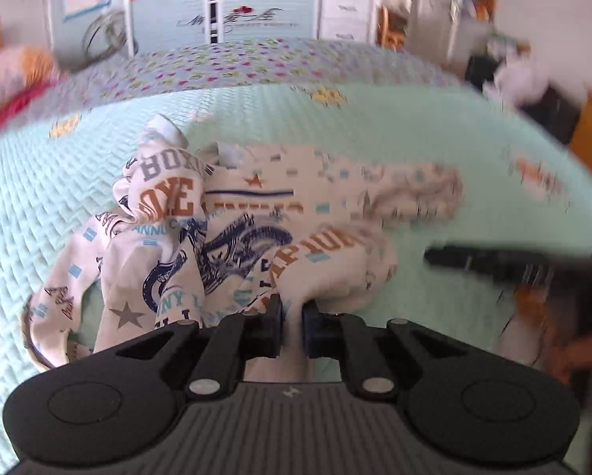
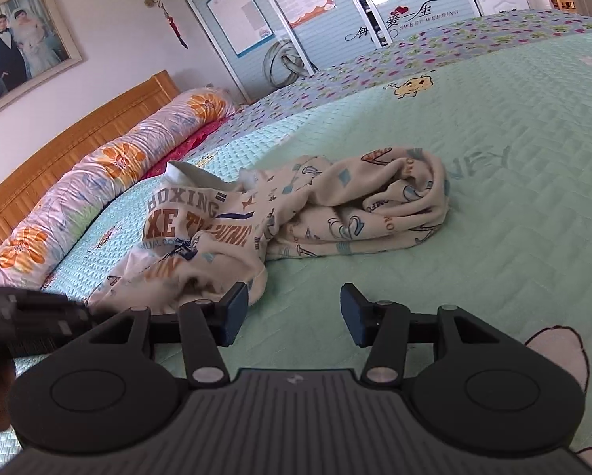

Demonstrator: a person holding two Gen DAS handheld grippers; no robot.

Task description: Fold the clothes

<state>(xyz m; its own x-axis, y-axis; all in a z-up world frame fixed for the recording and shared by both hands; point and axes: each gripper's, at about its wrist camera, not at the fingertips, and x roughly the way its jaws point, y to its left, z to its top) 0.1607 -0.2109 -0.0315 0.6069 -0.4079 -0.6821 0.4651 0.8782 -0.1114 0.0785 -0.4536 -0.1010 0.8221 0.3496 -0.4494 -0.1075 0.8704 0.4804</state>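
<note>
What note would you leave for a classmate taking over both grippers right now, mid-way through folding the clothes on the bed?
Left gripper: shut on the near edge of the printed shirt.
Right gripper: open, empty, over the green bedspread, just beside the shirt's hem.
Clothes: shirt crumpled in a heap mid-bed; a second patterned garment bunched against it.
Done: only the first grab.
Left: spread the shirt flat, fold it, then likely the second piece.
</note>
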